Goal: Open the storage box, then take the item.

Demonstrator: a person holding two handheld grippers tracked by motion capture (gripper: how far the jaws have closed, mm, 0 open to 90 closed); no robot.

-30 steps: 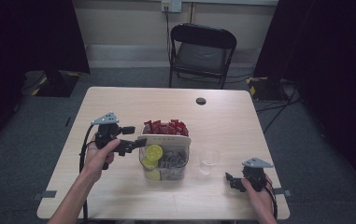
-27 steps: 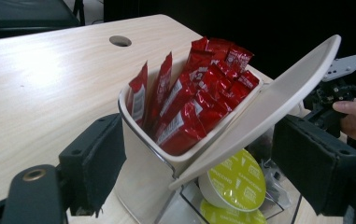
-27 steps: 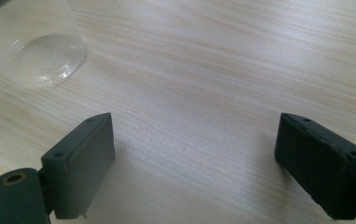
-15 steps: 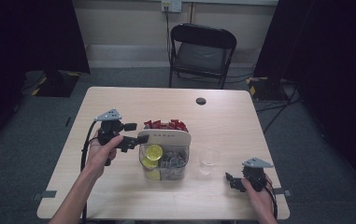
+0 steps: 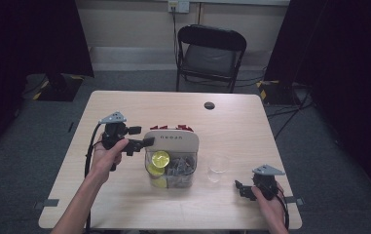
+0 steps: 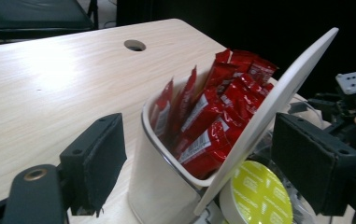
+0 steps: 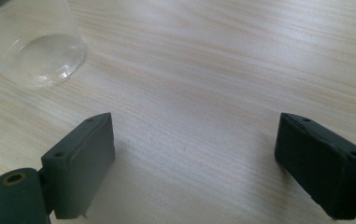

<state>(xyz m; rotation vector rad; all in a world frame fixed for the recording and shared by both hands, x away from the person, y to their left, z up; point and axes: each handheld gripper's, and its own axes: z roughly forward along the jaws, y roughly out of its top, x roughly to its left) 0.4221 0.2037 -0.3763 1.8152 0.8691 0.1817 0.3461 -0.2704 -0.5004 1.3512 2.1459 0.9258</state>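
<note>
I am holding my left hand-held gripper [image 6: 203, 154] with jaws spread wide around the tilted white lid [image 6: 278, 98], which is leaning over a desk [image 5: 124, 204] container [image 6: 159, 186] of red packets [image 6: 213, 116]. My right hand-held gripper [image 7: 194, 158] is resting released, well apart, near a clear cup [image 7: 35, 42].

My jaws wear matt black padding, faintly rough; the table [image 7: 222, 60] under me is pale wood-grain laminate with a soft sheen — the lid [image 6: 269, 107] smooth white plastic, the packets [image 6: 213, 121] glossy red foil, the cup [image 7: 31, 42] clear plastic
</note>
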